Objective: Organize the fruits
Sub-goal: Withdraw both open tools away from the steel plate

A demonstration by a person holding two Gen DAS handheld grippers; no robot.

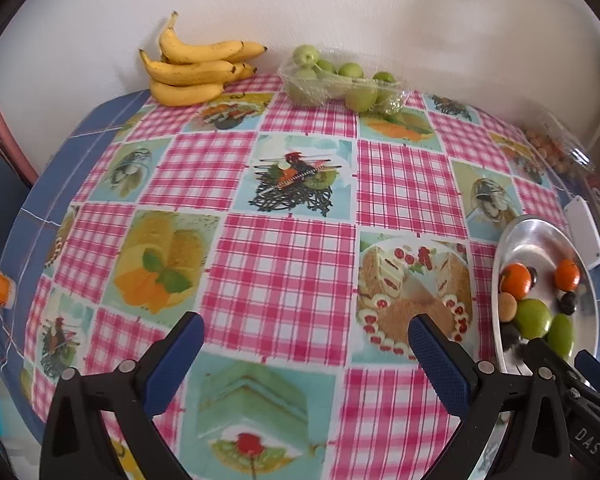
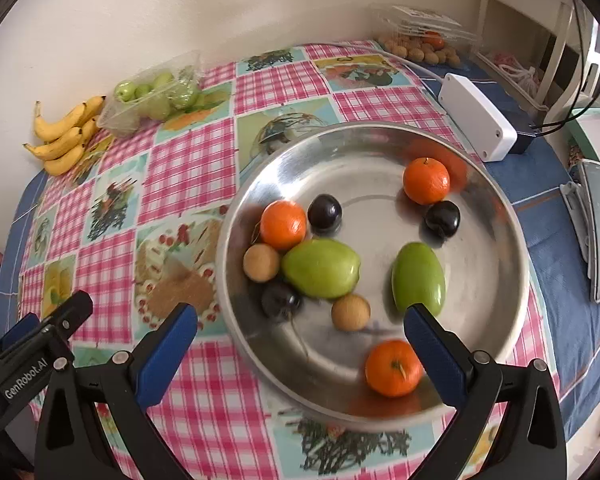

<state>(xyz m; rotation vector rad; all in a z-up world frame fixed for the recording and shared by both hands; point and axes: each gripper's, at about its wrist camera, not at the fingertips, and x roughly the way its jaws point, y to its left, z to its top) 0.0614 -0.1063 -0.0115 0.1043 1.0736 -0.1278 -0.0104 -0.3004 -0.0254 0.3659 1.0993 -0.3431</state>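
Observation:
A round steel plate (image 2: 496, 240) sits on the table at the right, also in the left wrist view (image 1: 540, 236). It holds three oranges (image 2: 393, 367), two green fruits (image 2: 321, 267), three dark plums (image 2: 325, 213) and two small tan fruits (image 2: 350, 312). Bananas (image 1: 196, 70) and a clear tray of green fruit (image 1: 340, 84) lie at the far edge by the wall. My right gripper (image 2: 300, 344) is open and empty above the plate's near rim. My left gripper (image 1: 306, 354) is open and empty over the checked tablecloth (image 1: 284, 264), left of the plate.
A white box (image 2: 478, 122) with a cable lies behind the plate. A clear box of small brown fruits (image 2: 424, 46) stands at the far right corner. A grey flat device (image 2: 598, 228) lies at the right edge. A wall backs the table.

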